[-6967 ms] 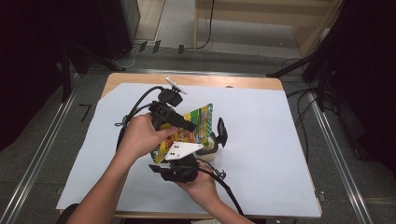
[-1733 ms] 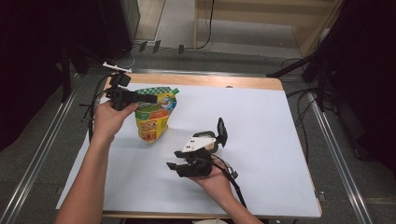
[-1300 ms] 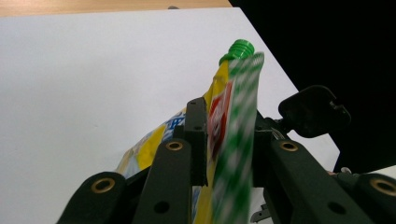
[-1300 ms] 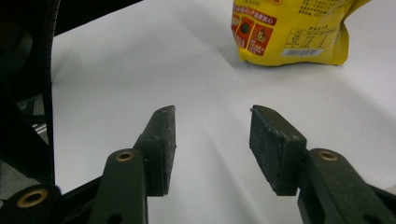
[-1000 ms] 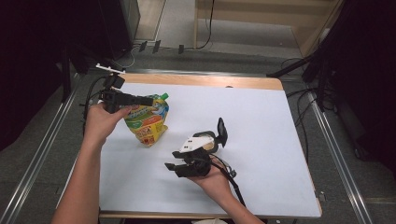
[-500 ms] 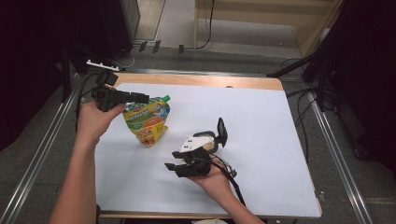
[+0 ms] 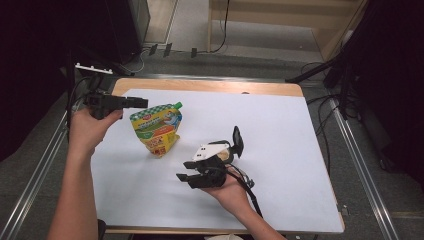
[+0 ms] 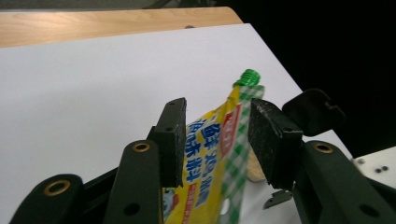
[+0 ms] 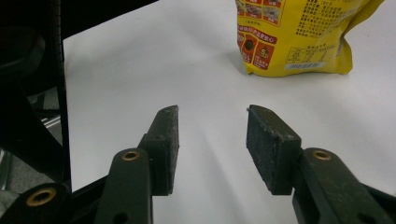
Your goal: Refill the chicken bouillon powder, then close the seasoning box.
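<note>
A yellow and green spouted pouch (image 7: 156,127) with a green cap stands upright on the white sheet (image 7: 280,130), left of the middle. My left gripper (image 7: 141,102) hovers just left of the pouch's top, open and holding nothing. In the left gripper view the pouch (image 8: 219,154) shows beyond the gap of that gripper (image 8: 215,109), apart from both pads. My right gripper (image 7: 182,172) rests low on the sheet in front of the pouch, open and empty. The right gripper view has the pouch's base (image 9: 294,32) well ahead of that gripper (image 9: 212,112).
The white sheet covers a wooden table (image 7: 210,86) whose far edge shows bare. Metal rails (image 7: 357,165) run along both sides of the table. Cables lie on the floor (image 7: 200,35) behind it. Wide bare sheet lies to the right.
My left gripper has let go of the pouch's top and drawn back to the left. The pouch stays standing. The right gripper has not moved.
</note>
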